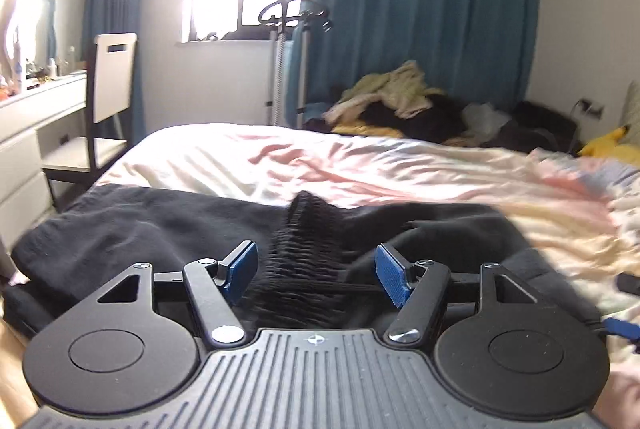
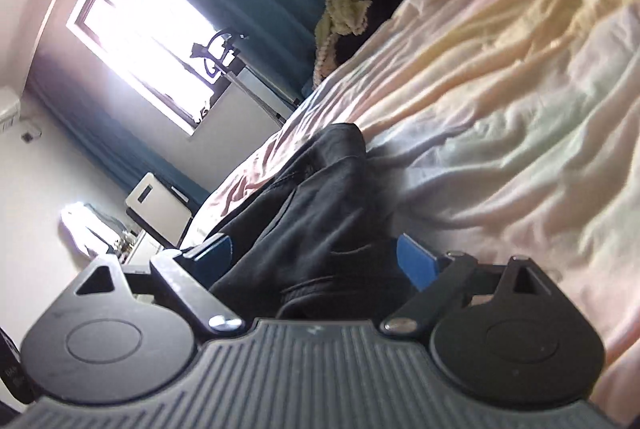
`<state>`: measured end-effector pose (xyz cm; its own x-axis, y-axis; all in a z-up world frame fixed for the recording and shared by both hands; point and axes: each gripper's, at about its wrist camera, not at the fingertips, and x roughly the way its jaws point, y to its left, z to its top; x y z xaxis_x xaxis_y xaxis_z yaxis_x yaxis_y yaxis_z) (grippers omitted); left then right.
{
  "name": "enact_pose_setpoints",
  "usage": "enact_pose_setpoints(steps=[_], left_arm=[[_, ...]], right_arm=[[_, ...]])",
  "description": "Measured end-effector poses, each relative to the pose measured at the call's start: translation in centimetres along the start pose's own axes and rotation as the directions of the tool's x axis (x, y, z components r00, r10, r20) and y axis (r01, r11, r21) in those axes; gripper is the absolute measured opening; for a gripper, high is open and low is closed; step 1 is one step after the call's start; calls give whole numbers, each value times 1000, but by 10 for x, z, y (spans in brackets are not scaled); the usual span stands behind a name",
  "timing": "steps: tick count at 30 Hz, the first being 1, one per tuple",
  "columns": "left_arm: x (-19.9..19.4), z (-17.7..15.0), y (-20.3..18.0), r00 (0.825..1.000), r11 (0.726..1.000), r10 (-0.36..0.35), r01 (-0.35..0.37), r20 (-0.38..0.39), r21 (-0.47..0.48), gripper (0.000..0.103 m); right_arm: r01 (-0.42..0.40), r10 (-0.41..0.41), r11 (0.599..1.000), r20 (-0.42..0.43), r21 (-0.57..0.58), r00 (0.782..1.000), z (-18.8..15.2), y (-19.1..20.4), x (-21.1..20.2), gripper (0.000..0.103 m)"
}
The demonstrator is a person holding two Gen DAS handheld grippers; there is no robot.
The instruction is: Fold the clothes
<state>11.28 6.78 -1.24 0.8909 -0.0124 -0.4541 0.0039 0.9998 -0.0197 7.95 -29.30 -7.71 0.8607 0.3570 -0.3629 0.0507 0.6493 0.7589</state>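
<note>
Black garment (image 1: 160,229), the piece to fold, lies spread on the near part of the bed (image 1: 360,165), its ribbed elastic waistband (image 1: 300,253) bunched up between the blue pads of the left tool (image 1: 316,275), which stand apart without pressing it. Dark cloth also lies between the pads of the right tool (image 2: 316,257), spread wide and clear of it. Behind, a clothes pile (image 1: 400,97) sits by teal curtains (image 1: 420,9)

— What do you have between your right gripper (image 2: 316,261) jaws?
— Your jaws stand wide, the black garment (image 2: 316,197) bunched between them, pads not pressing it.
— Where does it lie?
— On the bed (image 2: 500,109), near its edge towards the window (image 2: 140,41); your view is tilted.
</note>
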Motion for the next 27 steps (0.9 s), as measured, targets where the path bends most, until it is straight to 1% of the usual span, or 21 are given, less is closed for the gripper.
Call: enact_pose_setpoints(steps=[2,4,5,8,9,10,11,12,14,17,19,20,22,23,24,25,26,27], left_arm=[[21,-5,6,998,999,27,-26,-50,19,68],[42,-13,14,994,999,44,-41,-101,33,67],[50,-16,18,992,999,41,-38,-119,22,67],[66,-18,35,986,997,-6,-5,-164,-71,68],[70,-18,41,985,995,-24,6,-172,-102,67],[72,-20,45,983,993,-34,13,-178,-116,68],[74,-21,47,982,992,-44,22,-183,-123,68],[76,-21,49,982,992,-49,26,-184,-125,68],[78,-23,49,982,992,-54,31,-181,-124,68],[78,-22,44,985,995,-37,20,-170,-101,68],[78,-23,41,986,996,-25,11,-166,-87,68],[77,-23,40,986,997,-22,8,-164,-83,68],[77,-24,39,987,997,-21,8,-158,-80,68],[76,-24,39,988,997,-20,7,-156,-81,68],[76,-24,38,988,997,-16,4,-154,-78,68],[76,-24,37,988,997,-12,1,-152,-74,68],[75,-24,35,989,998,-6,-2,-145,-61,68],[74,-24,34,990,999,-1,-6,-140,-50,68]], right_arm=[[13,-13,999,-6,42,1000,2,-7,13,91],[23,-22,999,-8,47,1000,4,-11,23,91],[27,-27,998,-8,49,1000,6,-13,28,91],[20,-14,996,-61,85,998,0,-19,45,91],[-7,17,993,-86,116,996,-3,-21,52,91],[-33,50,988,-111,148,993,-7,-23,60,93],[-34,51,990,-120,140,991,-10,-19,64,94],[-14,26,995,-123,95,992,-11,-14,67,95],[12,-4,998,-139,58,990,-12,-12,77,95],[-4,17,995,-132,99,991,-14,-17,88,97],[-21,33,996,-132,91,991,-13,-14,93,97],[-28,39,996,-135,83,990,-13,-12,95,95],[-49,58,996,-122,70,991,-12,-9,95,79],[-55,61,997,-114,51,992,-11,-4,93,61],[-61,64,998,-107,31,992,-9,1,91,54],[-67,68,998,-99,12,993,-8,6,89,43],[-63,61,998,-85,-20,995,-7,14,86,35],[-58,54,997,-70,-52,996,-6,22,83,33]])
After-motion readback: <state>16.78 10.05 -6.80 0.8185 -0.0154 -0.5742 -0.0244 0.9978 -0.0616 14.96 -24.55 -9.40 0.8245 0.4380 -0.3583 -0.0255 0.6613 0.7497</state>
